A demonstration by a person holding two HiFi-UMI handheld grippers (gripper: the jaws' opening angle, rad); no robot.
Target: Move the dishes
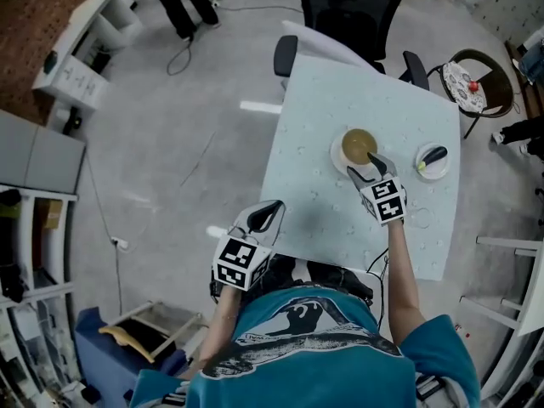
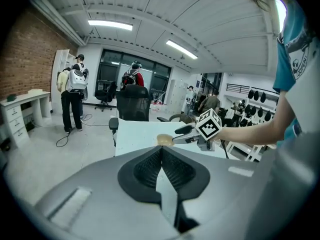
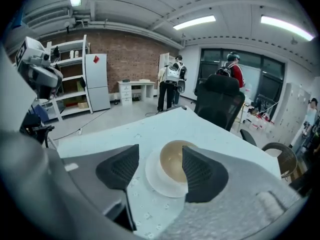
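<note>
- Bowl [image 3: 175,160] on its plate [image 3: 156,183] shows between your right gripper's [image 3: 160,156] spread jaws; this looks like the grasp step.
- Next, close on the rim; your left gripper [image 2: 161,154] idles shut, empty.

The bowl [image 1: 359,145] sits on a plate [image 1: 337,155]; saucer [image 1: 428,173] right.

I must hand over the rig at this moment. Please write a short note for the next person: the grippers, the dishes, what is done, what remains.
Left gripper: shut, empty, by the near-left edge of the table.
Right gripper: open, jaws apart at the tan bowl, closed on nothing.
The bowl sits on a white plate; a small white dish lies to its right.
Done: apparently nothing moved yet.
Left: grip the bowl, move the dishes.
</note>
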